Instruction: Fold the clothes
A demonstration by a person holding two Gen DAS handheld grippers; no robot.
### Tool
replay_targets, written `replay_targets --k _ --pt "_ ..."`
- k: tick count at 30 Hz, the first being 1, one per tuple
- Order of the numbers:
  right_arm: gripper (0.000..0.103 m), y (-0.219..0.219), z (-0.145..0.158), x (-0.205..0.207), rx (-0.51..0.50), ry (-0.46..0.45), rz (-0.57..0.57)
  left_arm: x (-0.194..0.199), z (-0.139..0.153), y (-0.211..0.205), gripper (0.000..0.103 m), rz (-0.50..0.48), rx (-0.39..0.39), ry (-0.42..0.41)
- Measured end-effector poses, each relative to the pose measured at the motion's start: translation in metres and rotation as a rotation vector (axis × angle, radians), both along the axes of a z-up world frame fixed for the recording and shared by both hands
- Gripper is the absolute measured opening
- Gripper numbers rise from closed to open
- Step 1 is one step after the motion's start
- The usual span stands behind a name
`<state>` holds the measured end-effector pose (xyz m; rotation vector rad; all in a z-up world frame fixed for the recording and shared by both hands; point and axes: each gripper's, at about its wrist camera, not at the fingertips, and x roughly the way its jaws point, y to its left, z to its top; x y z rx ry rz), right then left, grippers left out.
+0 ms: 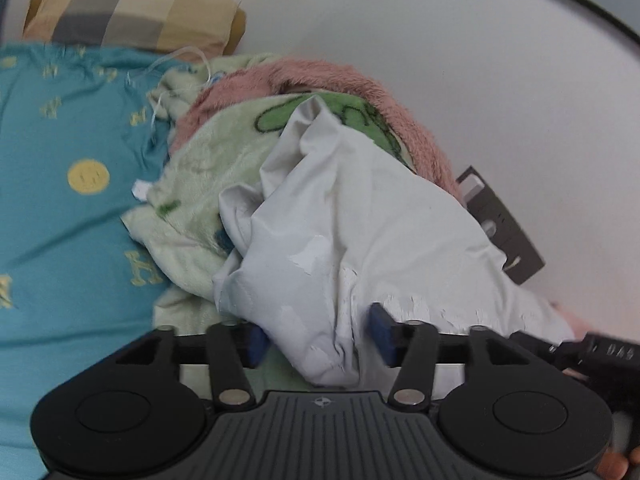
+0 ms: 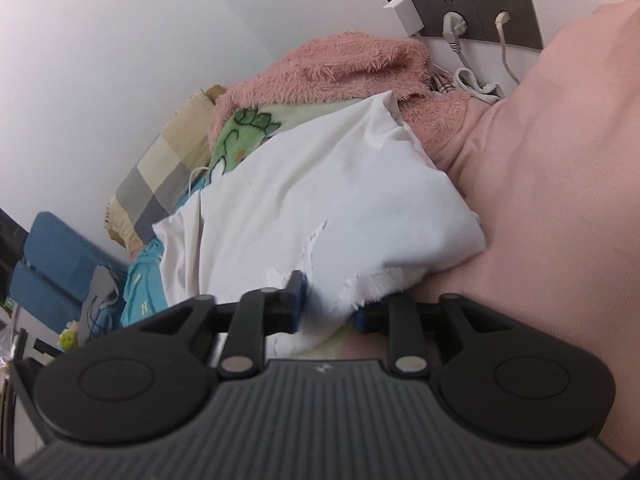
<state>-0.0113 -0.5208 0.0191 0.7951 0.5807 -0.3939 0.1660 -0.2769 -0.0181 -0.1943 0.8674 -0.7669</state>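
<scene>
A crumpled white garment (image 1: 340,220) with a flaked print lies on top of a pile of clothes on the bed; it also shows in the right wrist view (image 2: 304,208). My left gripper (image 1: 320,338) is open, and a bunch of the white cloth lies between its blue pads (image 1: 382,332). My right gripper (image 2: 328,308) is open with the garment's frayed hem lying between its blue pads (image 2: 298,292). Under the white garment lie a pale green fleece (image 1: 208,184) with a green cartoon print and a fluffy pink garment (image 1: 320,76).
A teal sheet (image 1: 68,200) with yellow print covers the bed at left. A checked pillow (image 1: 132,12) lies against the white wall. A pink cover (image 2: 560,200) fills the right. A grey socket panel (image 2: 468,12) with plugs and cables is on the wall. A blue chair (image 2: 56,272) stands at far left.
</scene>
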Motion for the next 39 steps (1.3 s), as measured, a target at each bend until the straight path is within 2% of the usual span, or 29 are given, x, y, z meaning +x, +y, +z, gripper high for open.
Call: replay_targets --k 1,2,3,5,8,11,15,18,26,32,39 --pt "0.050 0.004 0.007 -0.006 -0.016 0.001 0.002 -0.008 0.010 0.003 0.085 -0.003 0.015 -0.036" --pt "0.065 0.009 0.015 -0.013 -0.041 -0.007 0.004 -0.018 0.022 0.007 0.092 -0.007 0.026 -0.075" --pt "0.075 0.015 0.024 -0.022 -0.068 -0.017 0.005 -0.027 0.033 0.012 0.094 -0.011 0.037 -0.113" --pt "0.084 0.028 0.045 -0.038 -0.137 -0.038 0.011 -0.046 0.057 0.019 0.101 -0.017 0.055 -0.189" --pt "0.084 0.048 0.075 -0.061 -0.241 -0.062 0.029 -0.079 0.094 0.033 0.103 -0.014 0.067 -0.292" --pt "0.084 0.071 0.099 -0.085 -0.317 -0.084 0.057 -0.116 0.126 0.052 0.103 -0.007 0.068 -0.355" --pt "0.084 0.103 0.119 -0.114 -0.378 -0.113 0.090 -0.163 0.154 0.076 0.103 -0.023 0.082 -0.422" --pt "0.084 0.125 0.124 -0.131 -0.417 -0.126 0.109 -0.193 0.163 0.094 0.103 -0.017 0.079 -0.454" --pt "0.084 0.177 0.119 -0.163 -0.507 -0.182 0.130 -0.250 0.169 0.146 0.103 0.044 0.048 -0.523" --pt "0.084 0.204 0.102 -0.169 -0.569 -0.206 0.131 -0.267 0.157 0.174 0.103 0.071 0.041 -0.536" --pt "0.084 0.227 0.089 -0.168 -0.642 -0.218 0.118 -0.273 0.143 0.182 0.103 0.070 0.069 -0.567"
